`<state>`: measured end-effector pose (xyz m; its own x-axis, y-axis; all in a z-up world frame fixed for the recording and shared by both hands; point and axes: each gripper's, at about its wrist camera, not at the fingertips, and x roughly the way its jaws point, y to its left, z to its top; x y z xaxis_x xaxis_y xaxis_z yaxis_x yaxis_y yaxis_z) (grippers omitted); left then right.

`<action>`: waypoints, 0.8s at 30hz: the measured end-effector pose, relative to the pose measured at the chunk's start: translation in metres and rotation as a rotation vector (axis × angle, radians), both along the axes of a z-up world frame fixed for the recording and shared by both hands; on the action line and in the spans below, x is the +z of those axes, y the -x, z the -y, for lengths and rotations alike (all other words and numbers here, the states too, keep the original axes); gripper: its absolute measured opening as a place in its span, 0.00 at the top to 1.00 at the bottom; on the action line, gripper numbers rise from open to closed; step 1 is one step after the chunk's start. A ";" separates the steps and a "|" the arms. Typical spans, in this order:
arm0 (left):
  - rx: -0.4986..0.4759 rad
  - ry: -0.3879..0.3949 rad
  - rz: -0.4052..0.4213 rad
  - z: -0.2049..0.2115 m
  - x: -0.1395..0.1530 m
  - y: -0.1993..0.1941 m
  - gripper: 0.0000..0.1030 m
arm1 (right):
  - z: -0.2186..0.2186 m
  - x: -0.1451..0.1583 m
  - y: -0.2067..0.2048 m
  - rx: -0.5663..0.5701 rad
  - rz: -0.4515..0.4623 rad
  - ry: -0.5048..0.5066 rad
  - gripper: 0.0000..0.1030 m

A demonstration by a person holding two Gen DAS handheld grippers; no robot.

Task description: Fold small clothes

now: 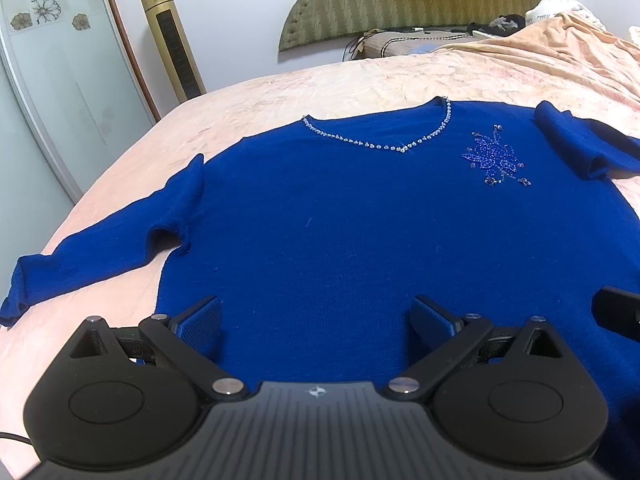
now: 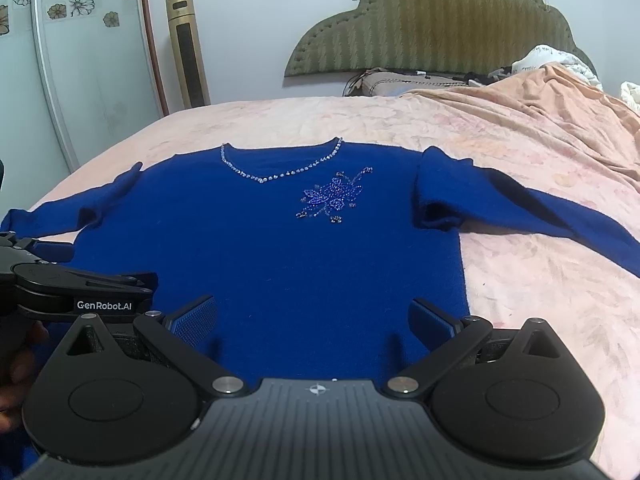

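Note:
A royal-blue sweater [image 1: 340,216] [image 2: 288,248] lies flat and face up on the bed, both sleeves spread outward. Rhinestones trim its neckline [image 1: 384,146] [image 2: 276,176], and a beaded flower [image 1: 496,158] [image 2: 332,198] sits on the chest. My left gripper [image 1: 316,320] hovers open over the lower hem area, nothing between its fingers. My right gripper [image 2: 314,320] is open over the hem too, further right on the garment. The left gripper's body [image 2: 76,292] shows at the left edge of the right wrist view.
The pink patterned bedspread [image 2: 520,280] extends on all sides. A padded olive headboard [image 2: 432,28] stands at the back with pillows and crumpled bedding [image 2: 548,64] at the right. A gold tower fan [image 1: 172,40] and a sliding wardrobe door [image 1: 52,80] stand left.

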<state>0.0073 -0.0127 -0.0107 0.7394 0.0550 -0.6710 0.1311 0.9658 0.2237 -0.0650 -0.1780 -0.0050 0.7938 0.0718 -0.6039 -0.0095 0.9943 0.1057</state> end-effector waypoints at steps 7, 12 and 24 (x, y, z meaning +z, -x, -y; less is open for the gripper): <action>-0.004 0.000 0.000 0.000 0.000 0.001 0.01 | -0.001 0.002 0.001 0.019 0.017 -0.002 0.00; -0.012 -0.003 0.000 0.001 0.001 0.002 0.01 | -0.001 0.002 0.003 0.008 0.016 0.019 0.00; -0.016 -0.009 -0.009 0.004 0.002 0.002 0.01 | -0.001 0.003 0.001 -0.006 0.011 0.013 0.00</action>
